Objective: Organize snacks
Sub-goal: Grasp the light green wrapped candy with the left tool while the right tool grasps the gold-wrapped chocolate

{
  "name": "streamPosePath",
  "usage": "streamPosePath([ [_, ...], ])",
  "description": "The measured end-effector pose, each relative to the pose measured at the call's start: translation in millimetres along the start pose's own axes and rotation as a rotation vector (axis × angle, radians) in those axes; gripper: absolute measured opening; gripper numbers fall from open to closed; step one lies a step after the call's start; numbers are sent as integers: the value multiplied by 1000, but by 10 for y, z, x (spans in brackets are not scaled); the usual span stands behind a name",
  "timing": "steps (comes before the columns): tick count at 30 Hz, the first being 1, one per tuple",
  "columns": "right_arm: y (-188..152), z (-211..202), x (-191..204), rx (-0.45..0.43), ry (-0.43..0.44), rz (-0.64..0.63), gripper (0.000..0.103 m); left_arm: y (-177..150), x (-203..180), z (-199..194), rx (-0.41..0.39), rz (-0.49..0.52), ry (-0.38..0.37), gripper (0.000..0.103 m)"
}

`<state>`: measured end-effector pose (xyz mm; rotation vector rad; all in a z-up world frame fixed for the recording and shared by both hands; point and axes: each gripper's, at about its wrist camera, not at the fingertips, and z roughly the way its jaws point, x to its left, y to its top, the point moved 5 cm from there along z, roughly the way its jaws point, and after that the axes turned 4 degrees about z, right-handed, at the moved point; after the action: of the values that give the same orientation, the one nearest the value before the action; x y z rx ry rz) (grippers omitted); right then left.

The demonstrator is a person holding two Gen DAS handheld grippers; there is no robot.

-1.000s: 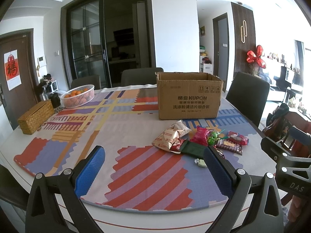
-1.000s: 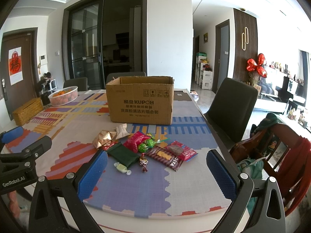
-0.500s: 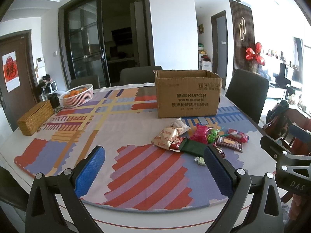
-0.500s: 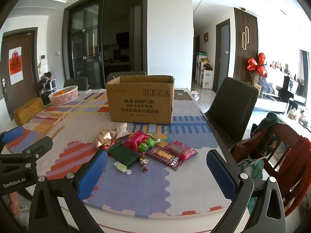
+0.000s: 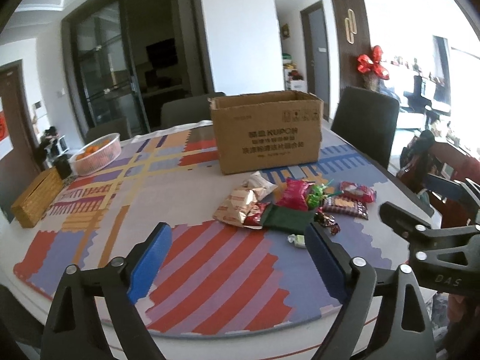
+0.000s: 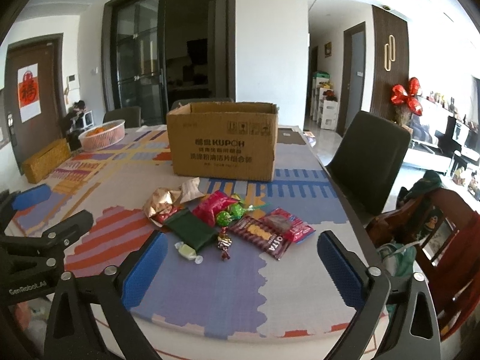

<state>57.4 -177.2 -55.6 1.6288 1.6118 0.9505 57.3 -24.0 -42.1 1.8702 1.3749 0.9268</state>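
A pile of snack packets lies on the patterned table mat: a gold packet [image 5: 237, 207], a dark green pouch [image 5: 285, 217] [image 6: 192, 231], a pink bag [image 6: 214, 210], green candies [image 6: 229, 214], a dark red biscuit pack [image 6: 264, 237], a red packet [image 5: 357, 190] and small wrapped sweets [image 6: 187, 250]. An open cardboard box [image 5: 267, 133] [image 6: 223, 141] stands behind them. My left gripper [image 5: 237, 258] is open and empty, short of the pile. My right gripper [image 6: 243, 267] is open and empty, just in front of the pile.
A white basket of oranges [image 5: 97, 153] and a woven box [image 5: 37, 196] sit at the table's far left. Dark chairs [image 6: 369, 156] stand around the table. A wooden chair with clothes [image 6: 435, 219] is at the right.
The left gripper has moved forward and tilted, so the snacks and box appear closer. The right gripper has barely moved.
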Motion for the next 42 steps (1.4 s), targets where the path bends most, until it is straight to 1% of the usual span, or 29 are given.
streamPosePath([
  [5, -28, 202, 19, 40, 29, -23, 87, -37, -122, 213, 33, 35, -85, 80],
  [6, -35, 234, 16, 48, 32, -24, 85, -47, -146, 247, 38, 39, -96, 79],
  [8, -60, 325, 2, 73, 45, -22, 78, -68, -200, 344, 51, 55, -122, 75],
  [13, -131, 525, 6, 125, 70, -29, 67, -108, -337, 537, 82, 90, -181, 67],
  [17, -173, 671, 27, 160, 95, -42, 60, -139, -406, 677, 111, 102, -231, 62],
  [19, -186, 735, 38, 175, 109, -47, 57, -151, -436, 743, 126, 102, -256, 58],
  [26, -231, 954, 78, 231, 162, -37, 46, -204, -524, 959, 181, 101, -342, 48],
  [33, -269, 1107, 101, 262, 181, -44, 40, -243, -571, 1134, 209, 88, -393, 43],
  [42, -314, 1272, 84, 299, 216, -21, 36, -296, -596, 1305, 243, 80, -427, 43],
])
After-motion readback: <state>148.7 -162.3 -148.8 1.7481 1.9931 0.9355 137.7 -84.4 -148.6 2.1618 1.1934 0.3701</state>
